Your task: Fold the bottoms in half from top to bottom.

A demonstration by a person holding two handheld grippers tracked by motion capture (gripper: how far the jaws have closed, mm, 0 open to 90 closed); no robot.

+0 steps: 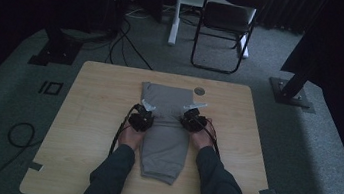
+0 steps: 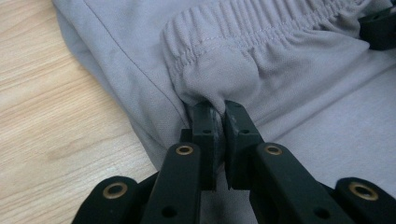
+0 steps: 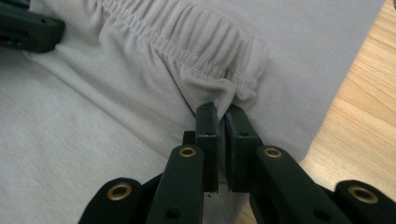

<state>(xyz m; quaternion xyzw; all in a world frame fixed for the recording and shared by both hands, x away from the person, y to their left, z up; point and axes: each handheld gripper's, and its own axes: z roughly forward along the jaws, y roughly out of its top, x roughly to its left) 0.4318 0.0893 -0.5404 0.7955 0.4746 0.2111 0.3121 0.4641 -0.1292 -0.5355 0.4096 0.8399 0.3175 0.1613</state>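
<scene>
Grey trousers' elastic waistband (image 2: 261,32) pinched at either end between clamped left gripper (image 2: 219,109) and right gripper (image 3: 223,112) jaws.

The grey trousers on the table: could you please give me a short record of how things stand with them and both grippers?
garment: grey trousers, lying lengthwise on the table, partly folded over
surface: light wooden table
waistband: elastic, gathered, lifted over the cloth beneath
left gripper: jaws shut on one corner of the waistband
right gripper: jaws shut on the other corner of the waistband
hands: one at each side edge of the trousers, about midway along them
background: black folding chair on the carpet beyond the table
</scene>
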